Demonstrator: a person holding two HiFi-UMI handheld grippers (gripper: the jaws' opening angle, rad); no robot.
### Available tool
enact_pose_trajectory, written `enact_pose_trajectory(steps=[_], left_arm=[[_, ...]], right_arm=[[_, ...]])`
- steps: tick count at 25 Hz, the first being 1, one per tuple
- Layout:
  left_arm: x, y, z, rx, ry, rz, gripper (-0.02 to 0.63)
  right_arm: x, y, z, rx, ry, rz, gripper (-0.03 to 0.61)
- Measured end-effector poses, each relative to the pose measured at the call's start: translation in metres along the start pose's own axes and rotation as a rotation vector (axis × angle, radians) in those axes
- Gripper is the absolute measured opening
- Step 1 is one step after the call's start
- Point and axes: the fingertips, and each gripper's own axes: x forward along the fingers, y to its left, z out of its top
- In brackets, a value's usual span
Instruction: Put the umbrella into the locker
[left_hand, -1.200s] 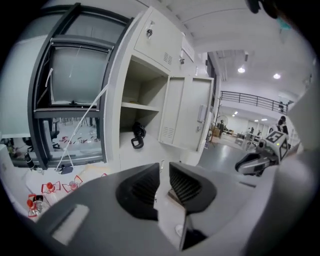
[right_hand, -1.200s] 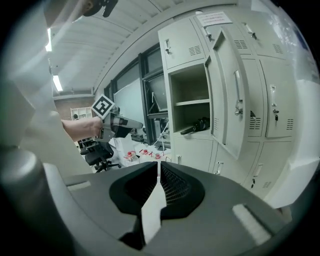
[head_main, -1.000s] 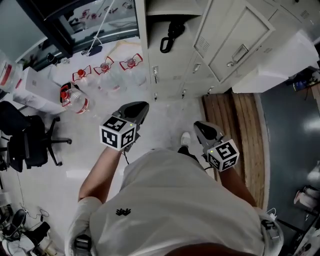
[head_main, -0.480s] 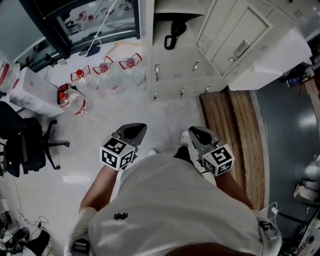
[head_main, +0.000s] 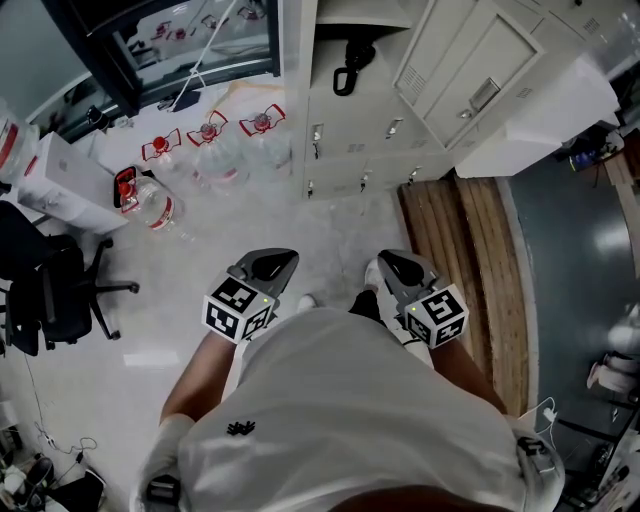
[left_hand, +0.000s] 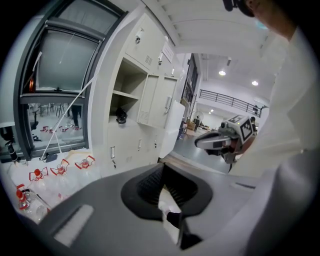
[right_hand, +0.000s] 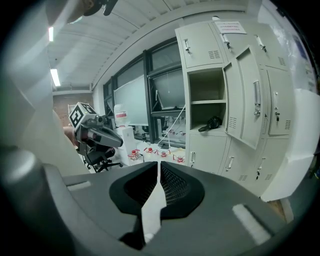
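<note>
Pale flooring runs up to a bank of cream lockers (head_main: 400, 120), with red-capped water bottles (head_main: 215, 145) clustered by the window and a black office chair (head_main: 55, 285) at the left. One locker door (head_main: 470, 75) hangs open. Inside that compartment the black folded umbrella (head_main: 350, 65) lies below the inner shelf, its looped handle toward the front. Well back from the lockers, the left tongs (head_main: 273, 264) and the right tongs (head_main: 396, 268) are held side by side, each pressed together with nothing between.
</note>
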Motion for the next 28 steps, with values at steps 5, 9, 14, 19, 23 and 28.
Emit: enact_pose_trajectory(steps=[5, 9, 14, 19, 23, 28], left_arm=[[-0.004, -0.003, 0.002, 0.002, -0.006, -0.008, 0.055], [-0.009, -0.005, 0.0, 0.005, -0.009, -0.012, 0.057], [-0.013, -0.004, -0.005, -0.008, -0.009, -0.01, 0.055], [-0.012, -0.007, -0.007, -0.009, 0.0, -0.018, 0.055], [-0.01, -0.012, -0.012, -0.015, 0.014, -0.028, 0.055], [-0.006, -0.015, -0.014, -0.011, 0.024, -0.035, 0.057]], right_arm=[[0.0, 0.003, 0.004, -0.007, 0.005, -0.003, 0.018], [0.003, 0.007, 0.003, -0.026, 0.016, 0.005, 0.018], [0.007, 0.013, 0.004, -0.032, 0.017, 0.02, 0.018], [0.008, 0.014, 0.004, -0.033, 0.016, 0.025, 0.018], [0.007, 0.016, 0.0, -0.033, 0.021, 0.028, 0.018], [0.005, 0.014, -0.004, -0.037, 0.027, 0.026, 0.015]])
